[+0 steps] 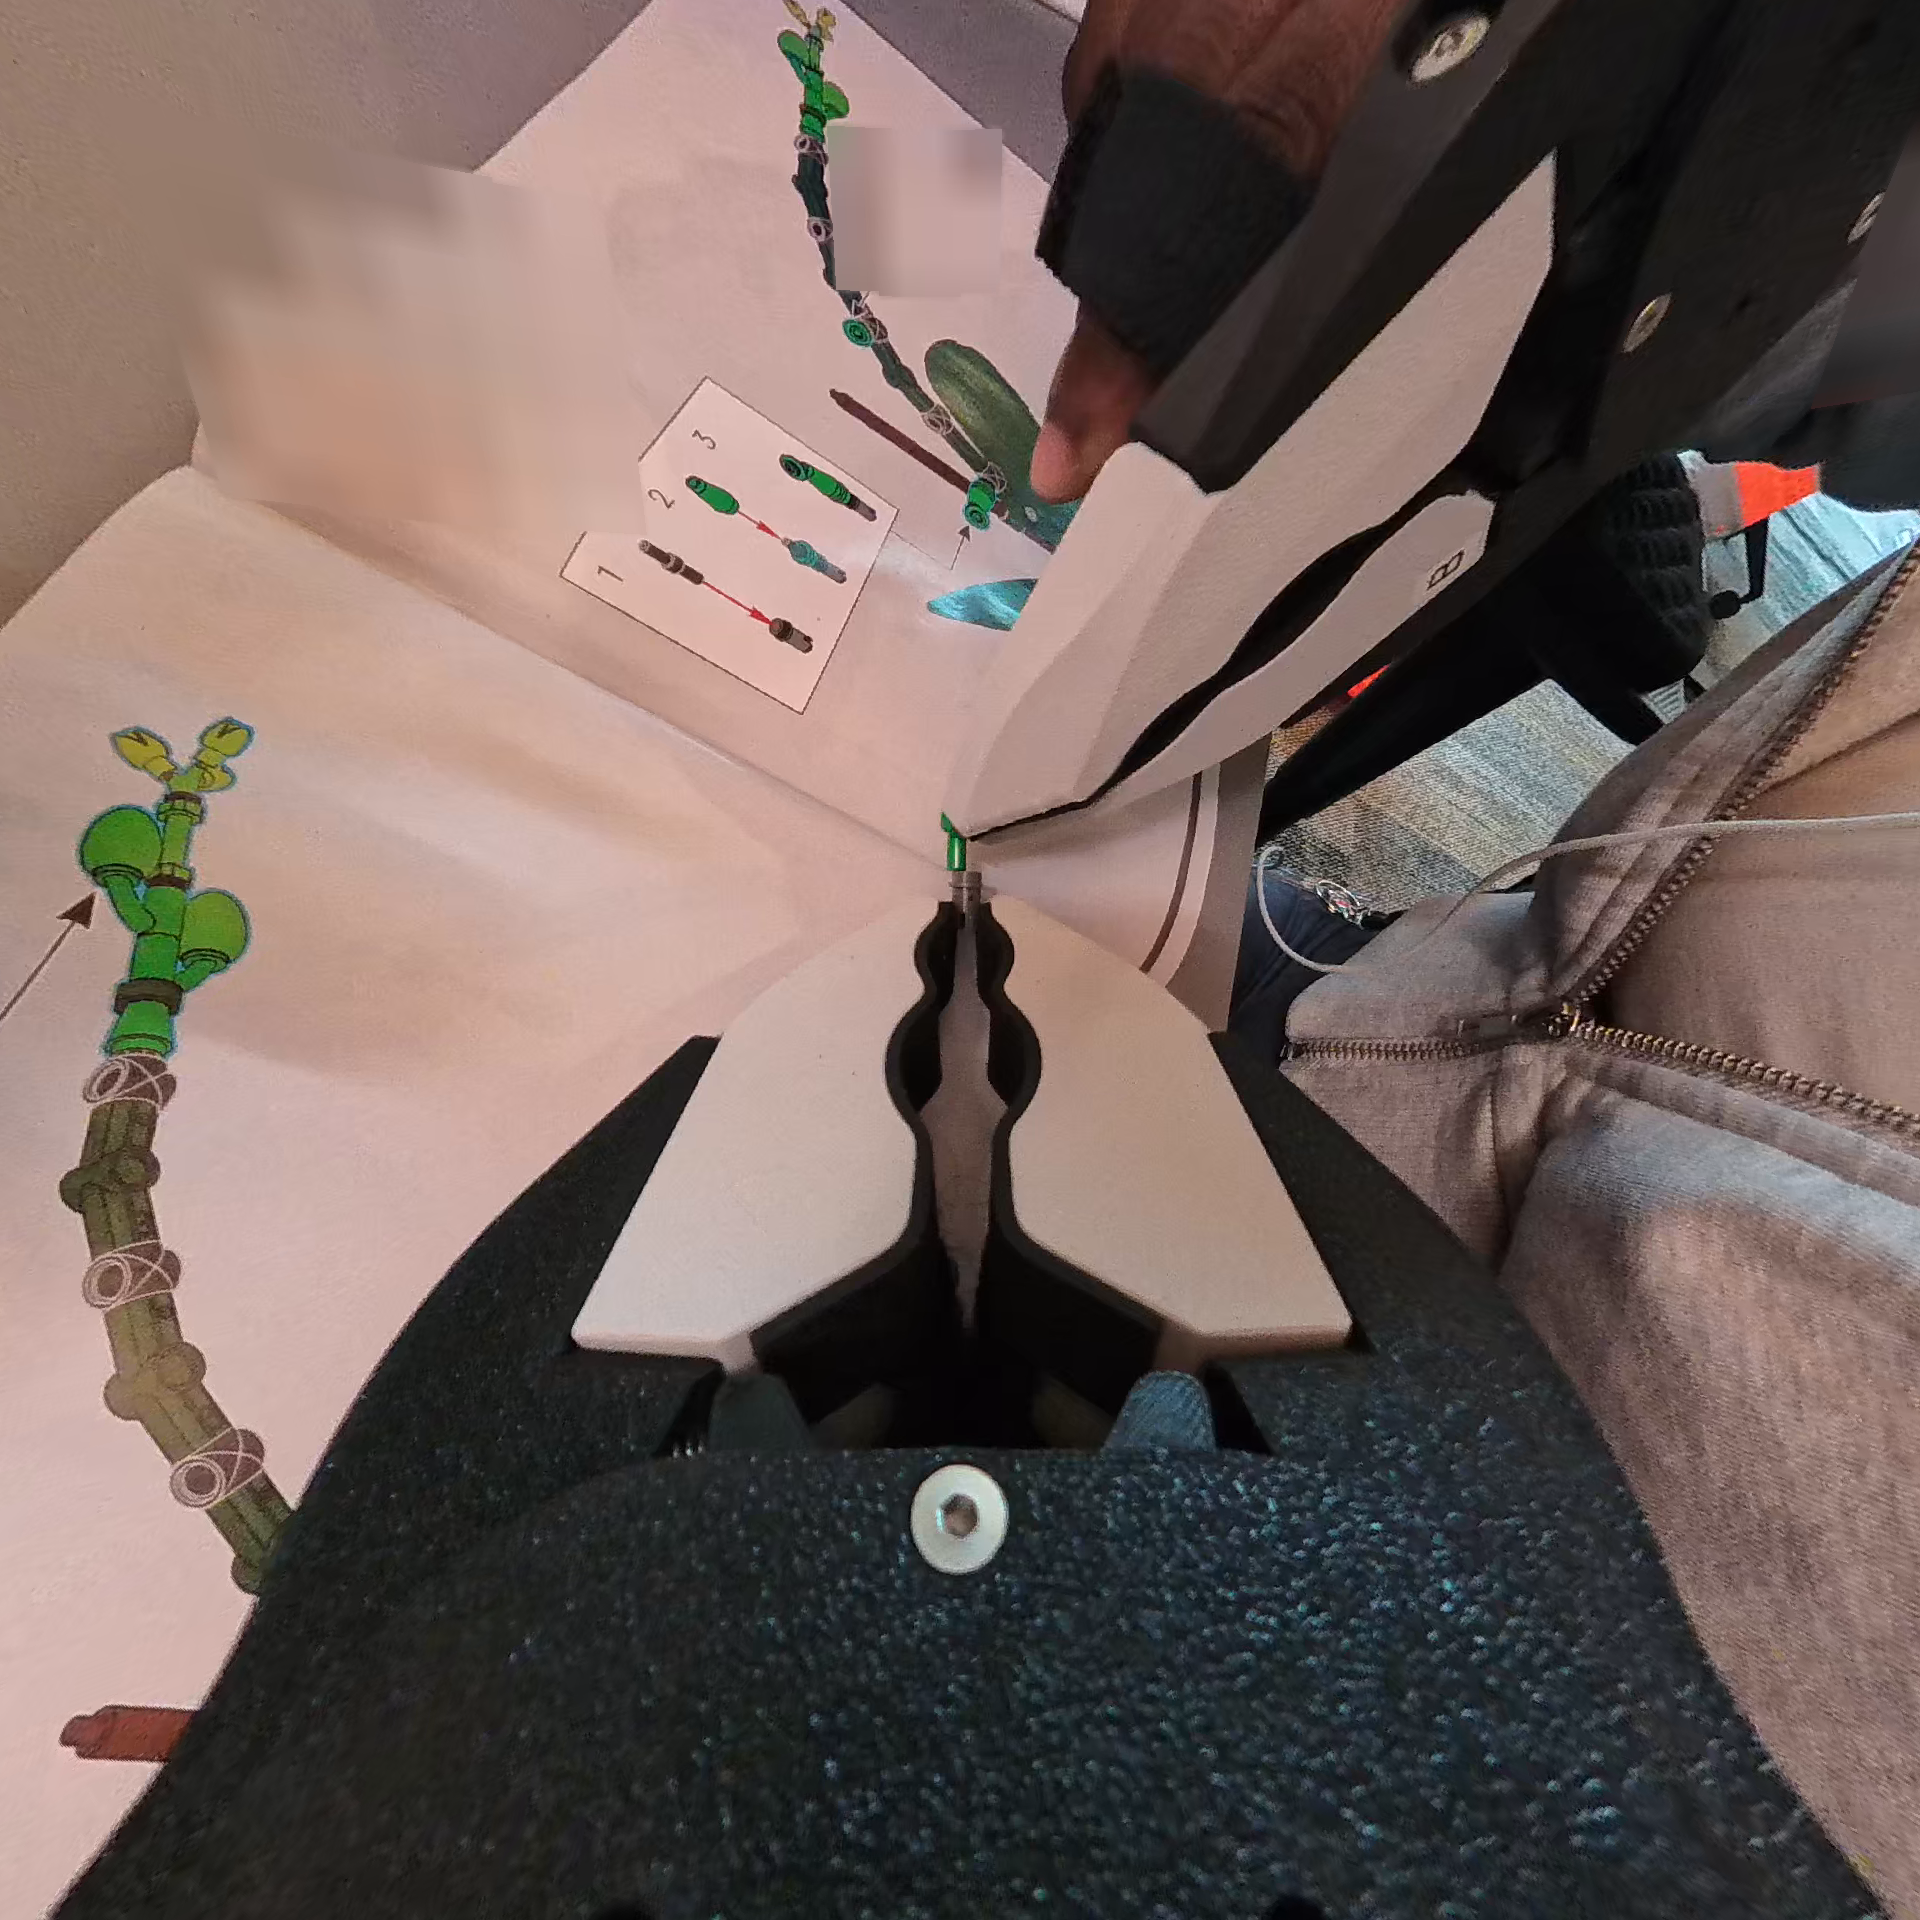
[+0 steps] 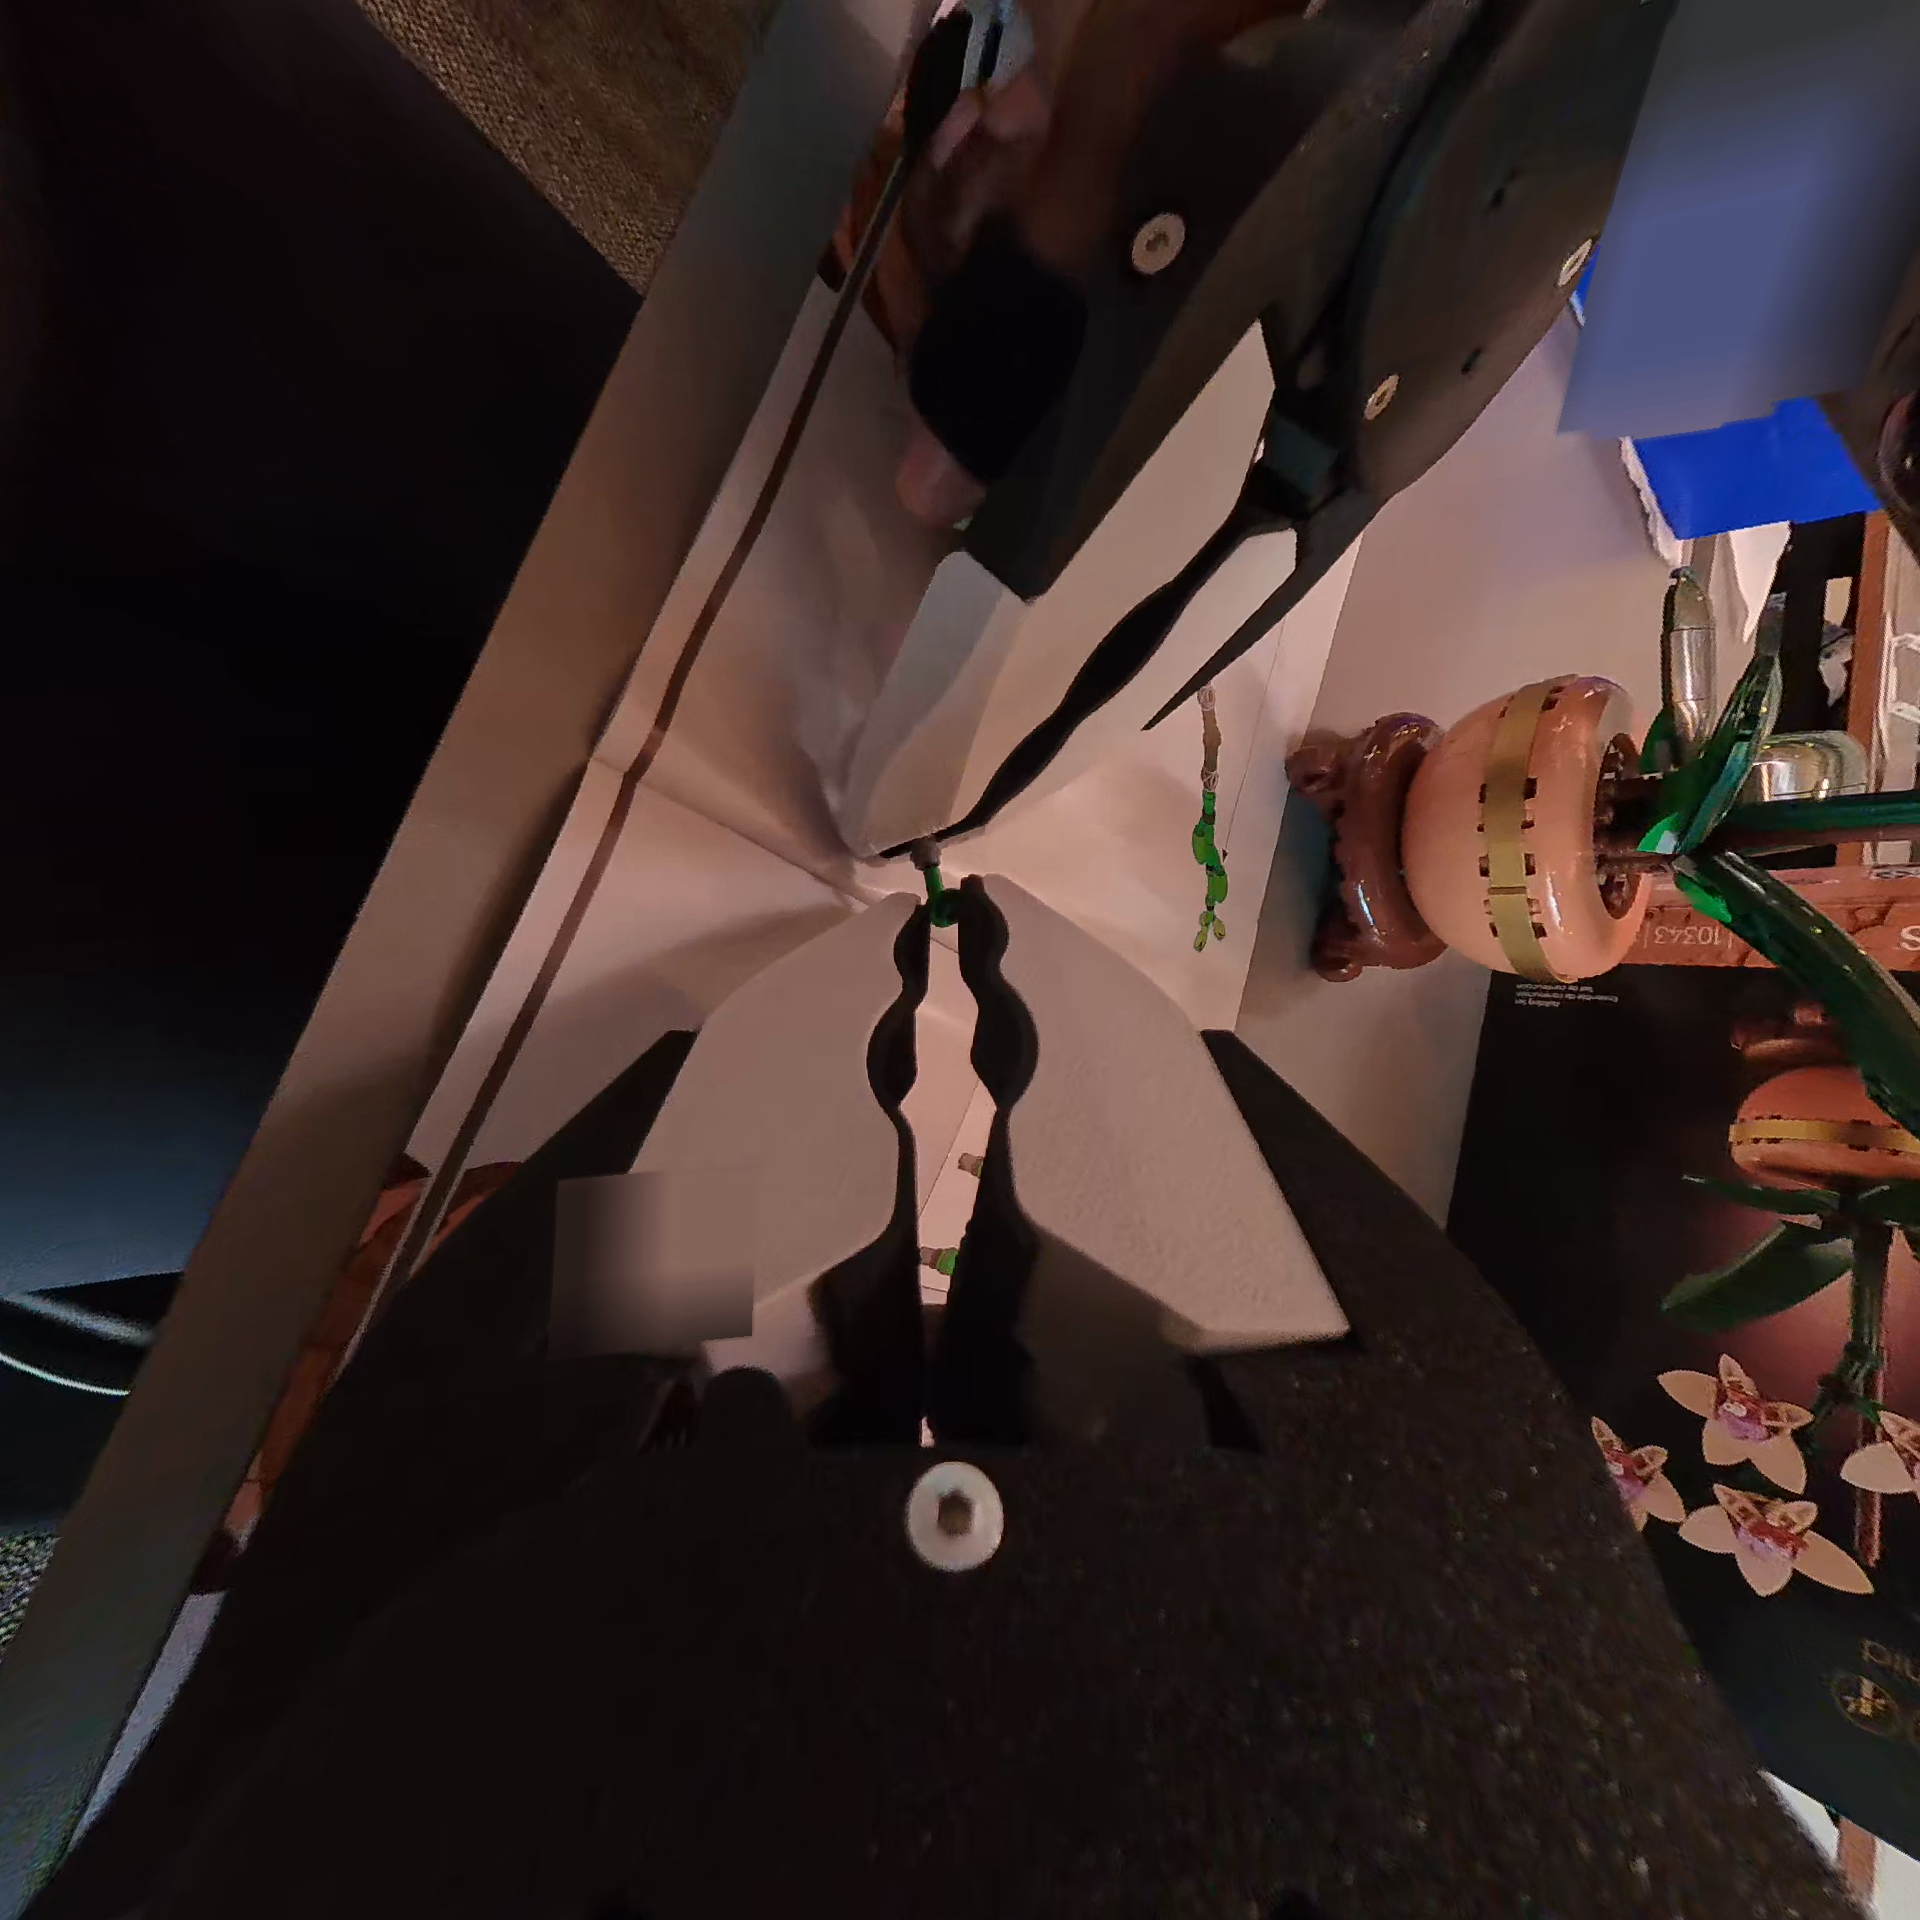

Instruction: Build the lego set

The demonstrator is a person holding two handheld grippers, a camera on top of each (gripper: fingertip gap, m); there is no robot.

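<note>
Meeting tip to tip above an open instruction booklet (image 1: 436, 935), two hand-held grippers carry one tiny two-part piece between them: a green connector (image 1: 954, 847) joined end to end with a grey pin (image 1: 968, 891). The left hand-held gripper (image 1: 966, 920) is closed on the grey pin, which pokes out just beyond its white fingertips. The right hand-held gripper (image 2: 940, 914) is clamped on the green connector's round end, its black pads pressed to either side. From the pictures, the two parts appear already seated in one another, or very nearly so; whether they are pushed fully home cannot be told. The booklet, its pages printed with green stem diagrams, lies on the surface beneath. Well off to one side stand a partly built brick plant in a tan pot (image 2: 1507, 821) and a dark box (image 2: 1662, 1351) printed with flowers. A person in a grey zipped hoodie (image 1: 1662, 1195) sits close behind.
</note>
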